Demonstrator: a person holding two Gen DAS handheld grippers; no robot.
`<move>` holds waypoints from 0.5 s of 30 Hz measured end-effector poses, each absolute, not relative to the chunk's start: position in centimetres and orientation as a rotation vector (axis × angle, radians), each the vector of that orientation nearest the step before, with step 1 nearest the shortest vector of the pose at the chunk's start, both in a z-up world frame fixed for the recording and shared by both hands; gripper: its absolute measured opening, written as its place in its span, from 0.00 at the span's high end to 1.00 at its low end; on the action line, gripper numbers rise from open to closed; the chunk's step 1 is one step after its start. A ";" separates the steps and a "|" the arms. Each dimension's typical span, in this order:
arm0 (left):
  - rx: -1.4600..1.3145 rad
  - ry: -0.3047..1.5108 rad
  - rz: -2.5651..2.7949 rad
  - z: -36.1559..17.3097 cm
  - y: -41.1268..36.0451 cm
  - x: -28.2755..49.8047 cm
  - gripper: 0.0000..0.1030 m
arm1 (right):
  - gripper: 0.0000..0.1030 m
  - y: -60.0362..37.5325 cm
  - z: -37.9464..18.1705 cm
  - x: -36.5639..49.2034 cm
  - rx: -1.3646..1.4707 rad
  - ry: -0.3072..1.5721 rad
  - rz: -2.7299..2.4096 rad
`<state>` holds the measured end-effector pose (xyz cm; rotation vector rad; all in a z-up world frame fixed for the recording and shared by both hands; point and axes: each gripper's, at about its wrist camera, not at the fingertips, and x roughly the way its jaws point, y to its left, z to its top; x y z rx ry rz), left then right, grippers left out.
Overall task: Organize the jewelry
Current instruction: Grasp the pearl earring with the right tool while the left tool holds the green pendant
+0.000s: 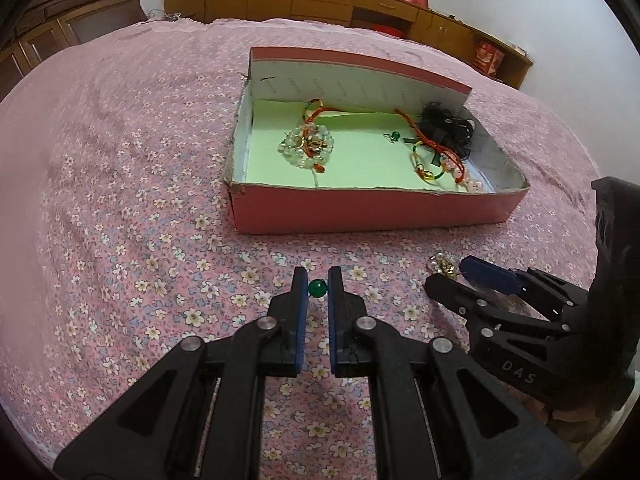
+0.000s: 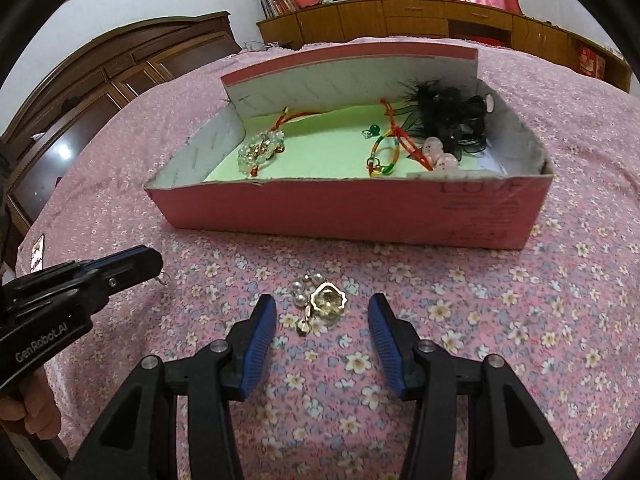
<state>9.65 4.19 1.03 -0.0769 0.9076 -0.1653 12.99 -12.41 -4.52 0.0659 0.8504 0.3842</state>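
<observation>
My left gripper (image 1: pixel 318 278) is shut on a green bead earring (image 1: pixel 318 289), held at the fingertips just above the floral bedspread (image 1: pixel 140 240). In the right wrist view the left gripper (image 2: pixel 154 266) comes in from the left with a thin wire hook hanging at its tip. My right gripper (image 2: pixel 322 310) stands open, its fingers either side of a cluster of pearls and a gold flower piece (image 2: pixel 320 300) lying on the bedspread. Further back sits a pink box (image 1: pixel 360 210) with a green lining, holding other jewelry.
Inside the box (image 2: pixel 320 216) lie a clear bead bracelet (image 2: pixel 260 148), a second green bead earring (image 2: pixel 373 130), a coloured bangle (image 2: pixel 384 156) and a black feathery piece (image 2: pixel 448 116). Wooden cabinets (image 2: pixel 420 16) line the far wall.
</observation>
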 end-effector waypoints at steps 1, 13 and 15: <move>-0.079 0.910 -0.162 0.9 4.3 9.7 0.99 | 0.50 -12.3 -4.6 13.1 0.064 0.849 0.384; -0.083 0.919 -0.155 0.5 4.4 10.0 0.99 | 0.80 -11.5 -5.0 14.0 0.032 0.842 0.398; -0.082 0.918 -0.155 0.6 4.3 10.0 0.99 | 0.81 -11.6 -4.9 13.9 0.037 0.838 0.405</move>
